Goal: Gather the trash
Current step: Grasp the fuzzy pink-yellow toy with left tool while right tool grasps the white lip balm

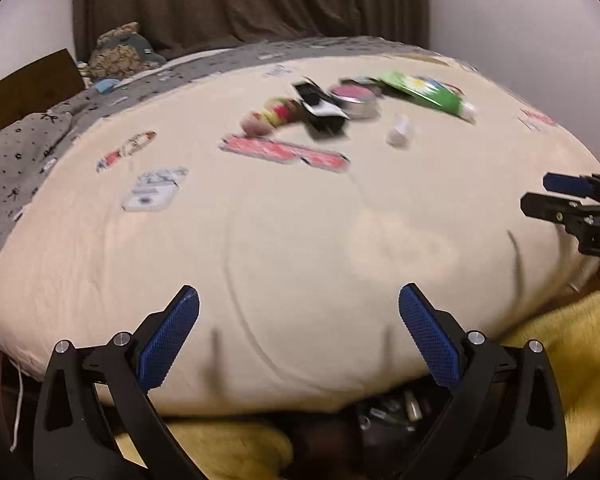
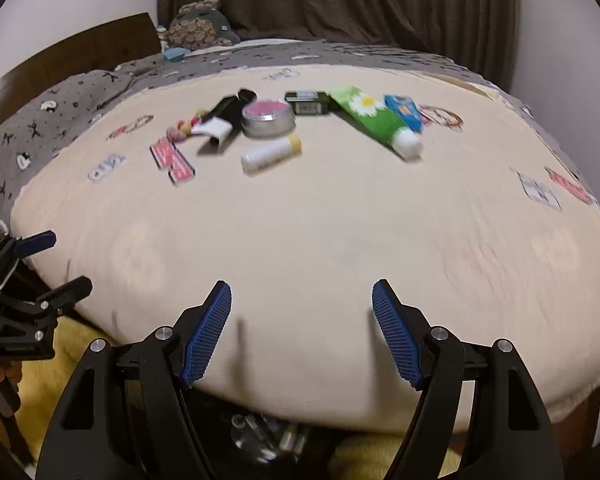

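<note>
Several pieces of trash lie together on the far half of a cream blanket (image 2: 300, 232): a green tube with a daisy print (image 2: 374, 118), a blue packet (image 2: 404, 110), a round tin with a pink top (image 2: 267, 117), a white and yellow stick (image 2: 270, 153), a black box (image 2: 308, 102) and a black and white wrapper (image 2: 220, 124). The same pile shows blurred in the left wrist view, with the green tube (image 1: 428, 90) and the tin (image 1: 356, 100). My left gripper (image 1: 299, 300) is open and empty above the bed's near edge. My right gripper (image 2: 302, 292) is open and empty there too.
A grey patterned pillow (image 2: 60, 120) and a brown bag (image 2: 198, 28) lie at the bed's far left by a wooden headboard (image 2: 72, 52). Dark curtains (image 2: 340, 0) hang behind. A yellow rug (image 1: 560, 340) and a dark container of small bottles (image 2: 268, 436) are below the bed's edge.
</note>
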The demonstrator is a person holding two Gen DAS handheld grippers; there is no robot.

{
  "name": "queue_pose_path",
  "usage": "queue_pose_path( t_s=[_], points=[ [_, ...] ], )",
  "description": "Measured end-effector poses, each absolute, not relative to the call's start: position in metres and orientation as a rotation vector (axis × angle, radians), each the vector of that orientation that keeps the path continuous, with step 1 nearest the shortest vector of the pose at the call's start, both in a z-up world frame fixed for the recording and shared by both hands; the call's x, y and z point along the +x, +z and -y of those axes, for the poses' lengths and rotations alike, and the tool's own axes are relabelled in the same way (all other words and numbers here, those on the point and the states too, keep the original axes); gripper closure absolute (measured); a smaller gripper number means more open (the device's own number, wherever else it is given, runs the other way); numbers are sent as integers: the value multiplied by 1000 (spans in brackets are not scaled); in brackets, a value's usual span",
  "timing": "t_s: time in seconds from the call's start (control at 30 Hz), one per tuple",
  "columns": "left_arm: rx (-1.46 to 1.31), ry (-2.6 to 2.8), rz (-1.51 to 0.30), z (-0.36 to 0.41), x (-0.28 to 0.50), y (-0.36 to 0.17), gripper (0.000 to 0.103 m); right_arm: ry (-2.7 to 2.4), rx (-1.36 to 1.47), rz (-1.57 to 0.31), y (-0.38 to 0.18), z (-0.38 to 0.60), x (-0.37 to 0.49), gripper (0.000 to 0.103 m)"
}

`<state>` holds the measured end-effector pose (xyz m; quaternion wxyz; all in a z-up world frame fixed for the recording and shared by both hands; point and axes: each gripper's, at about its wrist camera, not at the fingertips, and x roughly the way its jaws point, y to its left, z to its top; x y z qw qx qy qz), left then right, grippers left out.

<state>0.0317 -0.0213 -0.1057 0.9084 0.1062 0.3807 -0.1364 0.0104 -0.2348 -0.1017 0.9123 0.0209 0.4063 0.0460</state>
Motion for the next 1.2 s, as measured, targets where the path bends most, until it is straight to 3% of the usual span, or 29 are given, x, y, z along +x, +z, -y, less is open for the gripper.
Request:
queue_pose_path(
  t_s=[0.4, 0.57, 0.63, 0.9, 1.0, 1.1, 1.2],
  points=[
    [183, -191, -765, 8, 124, -100, 8, 193, 164, -904, -118, 202, 115, 31],
    [180, -178, -779, 8, 161, -105, 9, 165, 202, -920, -121, 203, 144, 39],
    [165, -189, -786, 8, 176, -106, 9, 140, 198, -926, -122, 202, 156, 48],
    [135, -248, -836, 25, 229, -115, 20, 94, 126, -918, -126, 195, 176, 58],
    [146, -268, -852, 34, 242, -118, 25, 85, 78, -913, -127, 194, 179, 62],
    [144, -289, -866, 39, 253, -118, 37, 77, 59, -908, -128, 196, 179, 69],
    [156, -312, -872, 44, 256, -118, 58, 62, 34, -900, -127, 198, 174, 82]
  ],
)
